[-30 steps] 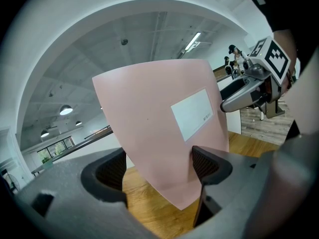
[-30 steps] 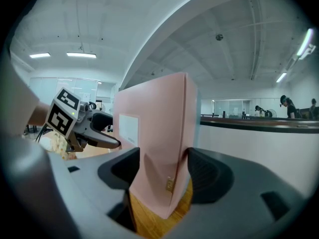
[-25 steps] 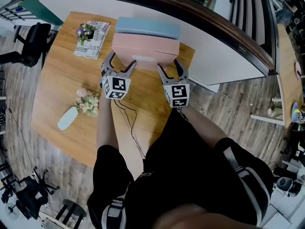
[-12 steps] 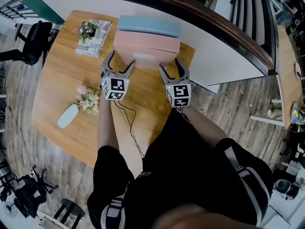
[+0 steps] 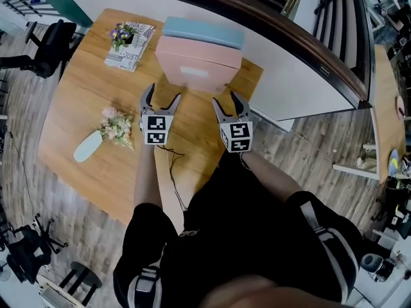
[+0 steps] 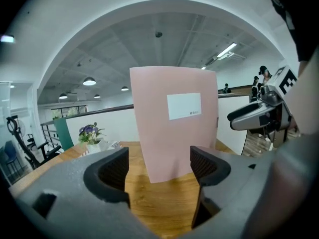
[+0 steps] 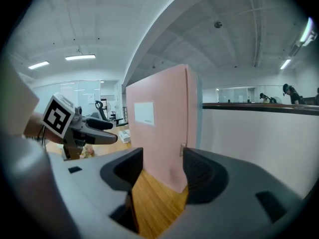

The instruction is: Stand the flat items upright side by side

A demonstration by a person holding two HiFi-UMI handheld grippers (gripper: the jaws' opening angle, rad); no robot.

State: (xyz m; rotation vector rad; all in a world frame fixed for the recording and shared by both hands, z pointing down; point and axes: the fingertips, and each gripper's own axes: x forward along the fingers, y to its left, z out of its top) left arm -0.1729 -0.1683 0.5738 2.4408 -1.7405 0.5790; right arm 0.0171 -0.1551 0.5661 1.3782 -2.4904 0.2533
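Two flat file boxes stand upright side by side at the far edge of the wooden table (image 5: pixel 83 108): a pink one (image 5: pixel 199 59) with a white label in front and a blue one (image 5: pixel 202 32) behind it. My left gripper (image 5: pixel 162 95) hangs a little in front of the pink box's left corner, open. My right gripper (image 5: pixel 226 99) is a little in front of its right corner, also open. Both pairs of jaws have just been closing a little, with nothing between them. The pink box (image 6: pixel 174 121) fills the left gripper view ahead of the left gripper (image 6: pixel 159 163). In the right gripper view the pink box's right edge (image 7: pixel 164 128) and a strip of the blue box (image 7: pixel 199 108) show beyond the right gripper (image 7: pixel 162 168).
A small pot of purple flowers (image 5: pixel 122 36) sits on a newspaper-print block at the table's far left. A pale vase with pink flowers (image 5: pixel 103 136) lies on its side at the left. A thin black cable (image 5: pixel 170 162) runs over the table's near part. A white partition (image 5: pixel 302 76) borders the right.
Both grippers have drawn back from the pink box's lower corners towards the person. The pink and blue boxes stay upright where they were.
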